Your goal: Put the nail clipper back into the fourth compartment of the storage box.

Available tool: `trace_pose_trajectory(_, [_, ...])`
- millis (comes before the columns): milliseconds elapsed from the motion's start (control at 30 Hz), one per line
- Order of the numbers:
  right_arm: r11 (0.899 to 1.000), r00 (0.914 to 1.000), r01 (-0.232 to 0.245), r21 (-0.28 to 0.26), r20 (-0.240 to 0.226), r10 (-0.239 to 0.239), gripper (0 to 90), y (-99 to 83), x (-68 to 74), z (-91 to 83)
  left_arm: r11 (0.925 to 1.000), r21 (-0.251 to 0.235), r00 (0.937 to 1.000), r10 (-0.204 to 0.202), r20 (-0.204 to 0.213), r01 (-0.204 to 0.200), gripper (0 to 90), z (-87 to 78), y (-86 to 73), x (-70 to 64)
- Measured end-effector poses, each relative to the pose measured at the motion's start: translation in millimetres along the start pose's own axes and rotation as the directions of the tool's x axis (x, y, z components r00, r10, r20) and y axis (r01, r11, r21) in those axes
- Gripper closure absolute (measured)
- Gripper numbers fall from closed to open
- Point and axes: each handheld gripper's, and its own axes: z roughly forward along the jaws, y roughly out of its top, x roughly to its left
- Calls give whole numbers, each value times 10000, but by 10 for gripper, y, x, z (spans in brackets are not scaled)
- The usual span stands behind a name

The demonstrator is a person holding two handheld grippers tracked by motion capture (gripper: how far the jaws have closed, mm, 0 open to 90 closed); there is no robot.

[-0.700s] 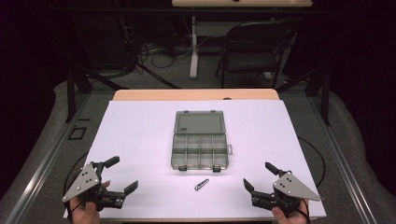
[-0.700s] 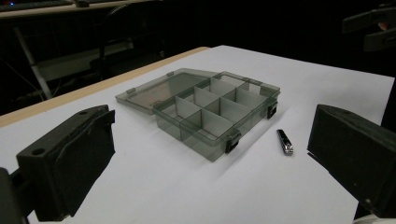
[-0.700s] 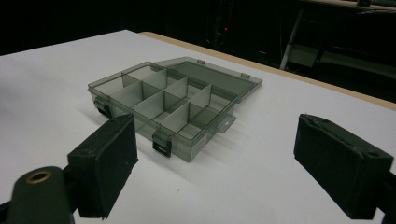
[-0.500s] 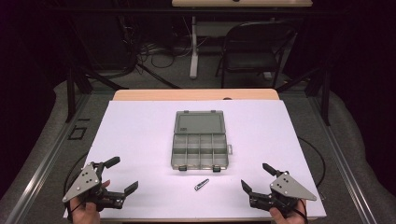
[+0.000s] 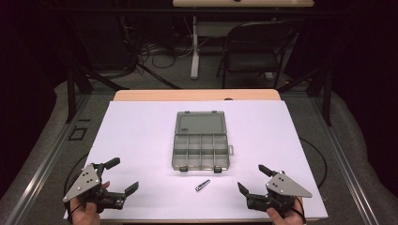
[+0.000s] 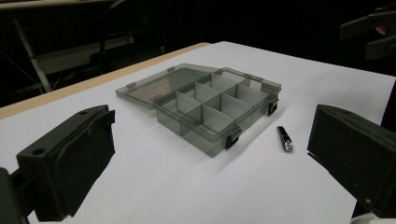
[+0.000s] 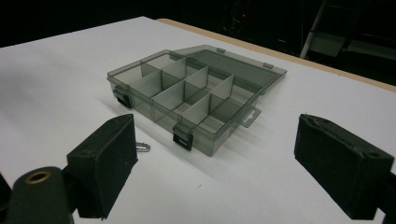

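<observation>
A small silvery nail clipper [image 5: 202, 186] lies flat on the white table [image 5: 141, 140], just in front of a smoky grey plastic box [image 5: 200, 151]. The box sits open, its lid [image 5: 200, 123] laid back flat, its eight compartments empty, two black latches on its near edge.

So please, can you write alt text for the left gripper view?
An open grey compartment box lies on a white table, its lid flat behind it. A small metal clipper lies beside its latched front, between the open left claw jaws.
</observation>
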Motion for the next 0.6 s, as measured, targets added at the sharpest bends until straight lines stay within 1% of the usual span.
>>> trace_pose_trajectory(67, [9998, 9999, -11, 218, -169, 15, 128, 21, 4, 17, 10000, -9, 10000, -18, -17, 18, 3, -1, -3, 3])
trace_pose_trajectory(167, [9996, 9997, 29, 279, -242, -22, 128, 40, 12, 28, 10000, 48, 10000, 6, -44, -6, 3, -2, -4, 2])
trace_pose_trajectory(267, [9995, 9996, 42, 303, -296, -33, 130, 64, 14, 35, 9999, 90, 9999, 76, -78, -75, 4, 3, -4, 6])
trace_pose_trajectory(300, [9995, 9994, 49, 323, -338, -38, 130, 73, 13, 39, 9999, 97, 9999, 69, -113, -68, 4, 4, -5, 7])
trace_pose_trajectory(400, [9996, 9995, 68, 280, -309, -59, 130, 94, 16, 49, 9999, 123, 10000, 3, -41, -2, 3, -1, -6, 18])
trace_pose_trajectory(467, [9997, 9992, -6, 235, -391, 16, 130, 109, 23, 60, 9999, 161, 10000, -50, -79, 52, 3, -3, -8, 21])
trace_pose_trajectory(600, [9993, 9984, 154, 347, -549, -134, 130, 140, 52, 96, 9998, 175, 9999, -105, -88, 107, 3, 0, -10, 30])
